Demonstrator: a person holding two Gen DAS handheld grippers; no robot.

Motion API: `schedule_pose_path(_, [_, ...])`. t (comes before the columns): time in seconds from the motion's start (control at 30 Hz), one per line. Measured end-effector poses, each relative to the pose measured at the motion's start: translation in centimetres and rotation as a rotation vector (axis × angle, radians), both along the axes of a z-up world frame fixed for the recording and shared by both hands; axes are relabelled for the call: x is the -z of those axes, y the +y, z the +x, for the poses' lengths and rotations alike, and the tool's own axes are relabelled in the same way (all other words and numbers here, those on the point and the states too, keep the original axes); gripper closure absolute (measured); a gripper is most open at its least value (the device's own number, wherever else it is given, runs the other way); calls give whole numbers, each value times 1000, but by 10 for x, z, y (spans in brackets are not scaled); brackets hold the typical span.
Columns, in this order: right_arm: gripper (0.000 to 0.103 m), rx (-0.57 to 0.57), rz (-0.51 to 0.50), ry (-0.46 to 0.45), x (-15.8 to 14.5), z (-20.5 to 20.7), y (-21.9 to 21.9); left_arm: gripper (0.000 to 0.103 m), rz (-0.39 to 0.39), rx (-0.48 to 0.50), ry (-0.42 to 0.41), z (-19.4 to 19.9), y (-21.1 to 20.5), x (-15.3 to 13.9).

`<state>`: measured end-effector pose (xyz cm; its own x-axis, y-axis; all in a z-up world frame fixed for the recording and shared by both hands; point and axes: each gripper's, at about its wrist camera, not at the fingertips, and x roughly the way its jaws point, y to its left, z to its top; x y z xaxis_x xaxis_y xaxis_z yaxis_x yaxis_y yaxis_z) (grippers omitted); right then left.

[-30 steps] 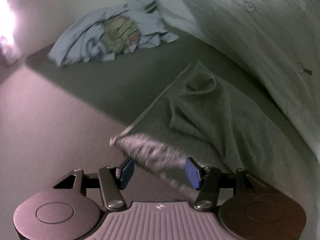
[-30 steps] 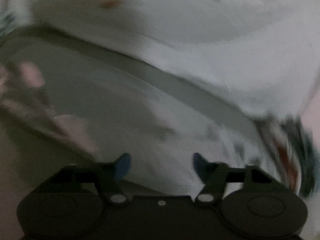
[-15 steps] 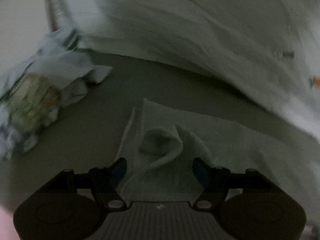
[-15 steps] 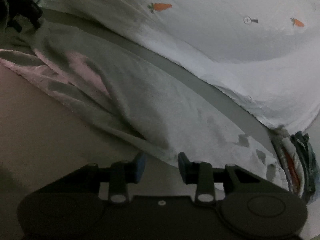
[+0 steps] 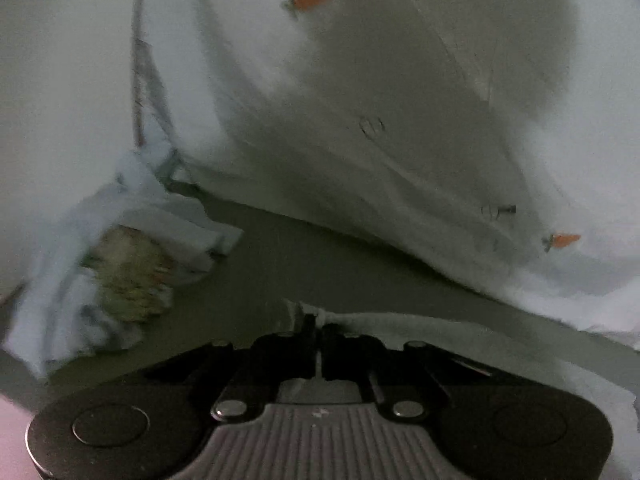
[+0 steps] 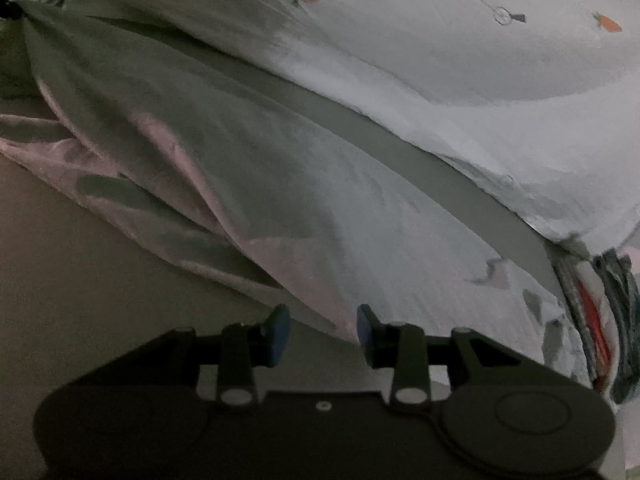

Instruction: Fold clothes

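The left tool [image 5: 316, 326] is closed, its jaws pinched on the upper edge of a pale towel [image 5: 460, 336]. The towel runs from the jaws toward 3 o'clock across the grey bed [image 5: 312, 260]. A crumpled light blue shirt [image 5: 120, 264] with a printed patch lies at 9 o'clock in the left view, well apart from the towel. A white blanket [image 5: 380, 120] with small carrot prints fills the upper half of that view, from 11 to 3 o'clock.

The right tool [image 6: 320, 328] is open, its blue pads [image 6: 280, 330] apart and holding nothing. The near hem of the towel [image 6: 248, 168] lies just beyond the pads, between them; contact cannot be told. In this view the towel stretches in loose folds toward 10 o'clock. The carrot blanket [image 6: 460, 60] lies from 12 to 3 o'clock. A folded stack of clothes [image 6: 604, 316] sits at 3 o'clock, at the towel's far corner.
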<state>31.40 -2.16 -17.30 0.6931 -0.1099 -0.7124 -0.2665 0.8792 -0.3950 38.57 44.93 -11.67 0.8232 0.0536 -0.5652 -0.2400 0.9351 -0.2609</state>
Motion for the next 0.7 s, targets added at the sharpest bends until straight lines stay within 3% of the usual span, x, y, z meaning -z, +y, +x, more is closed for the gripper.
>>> schedule_pose_path(0.1, [55,-34,26,4,3,3,3,101,-46,-24,27,-13,8,3])
schedule_pose_path(0.17, [55,-57,28,1,4,3,6,101,-52,-37,57,-16,8,8])
schedule_pose_path(0.27, [55,-61,21,-15,4,4,8,101,-125,-56,40,-28,10,6])
schedule_pose_path(0.4, [52,-44,15,-33,6,6,8,101,-85,-122,82,-33,14,13])
schedule_pose_path(0.5, [41,-32,11,-46,7,8,7,102,-134,-171,81,-39,28,16])
schedule_pose_path(0.57, [39,-37,-19,-48,15,17,11,102,-148,-199,73,-40,35,15])
schedule_pose_path(0.7, [39,-26,-62,-52,25,35,18,101,-97,-181,113,-34,31,11])
